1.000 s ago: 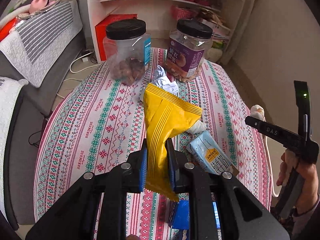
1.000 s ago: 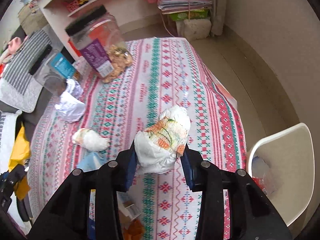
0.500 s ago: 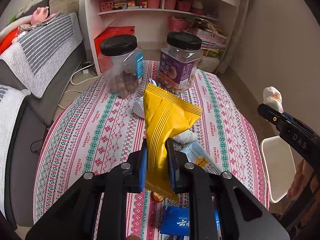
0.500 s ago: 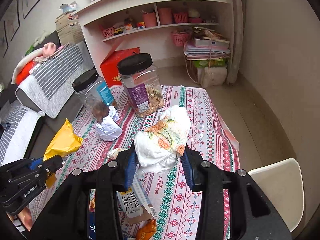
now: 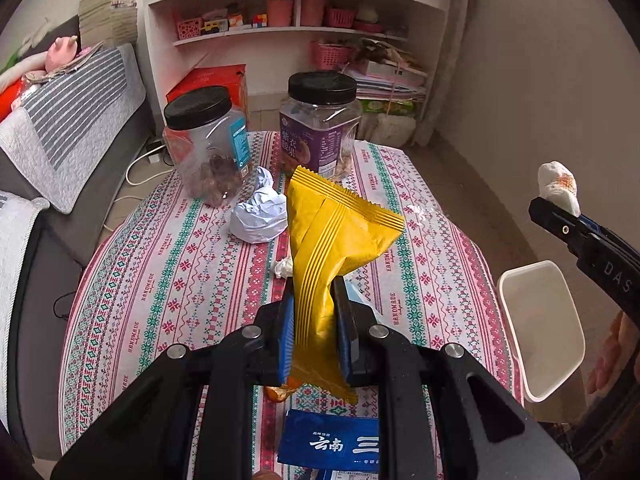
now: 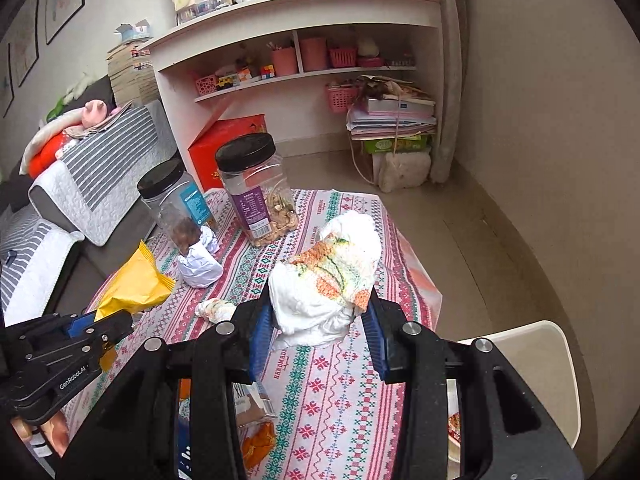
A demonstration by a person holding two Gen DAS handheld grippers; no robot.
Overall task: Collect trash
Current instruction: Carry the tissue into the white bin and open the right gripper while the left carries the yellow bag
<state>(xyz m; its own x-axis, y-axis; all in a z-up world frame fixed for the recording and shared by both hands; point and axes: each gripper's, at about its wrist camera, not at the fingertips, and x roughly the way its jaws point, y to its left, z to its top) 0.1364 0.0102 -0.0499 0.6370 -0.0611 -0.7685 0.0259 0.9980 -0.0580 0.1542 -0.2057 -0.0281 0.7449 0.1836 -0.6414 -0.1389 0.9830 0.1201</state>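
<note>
Both grippers now sit higher above the table (image 5: 168, 264). The right gripper (image 6: 316, 316) with its wad (image 6: 326, 276) tilts up toward the shelf (image 6: 296, 0); the bin (image 5: 540, 320) comes into the left view.

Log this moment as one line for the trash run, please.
left gripper: shut on yellow snack bag | right gripper: shut on crumpled tissue wad | both lifted above table | white bin beside table
</note>
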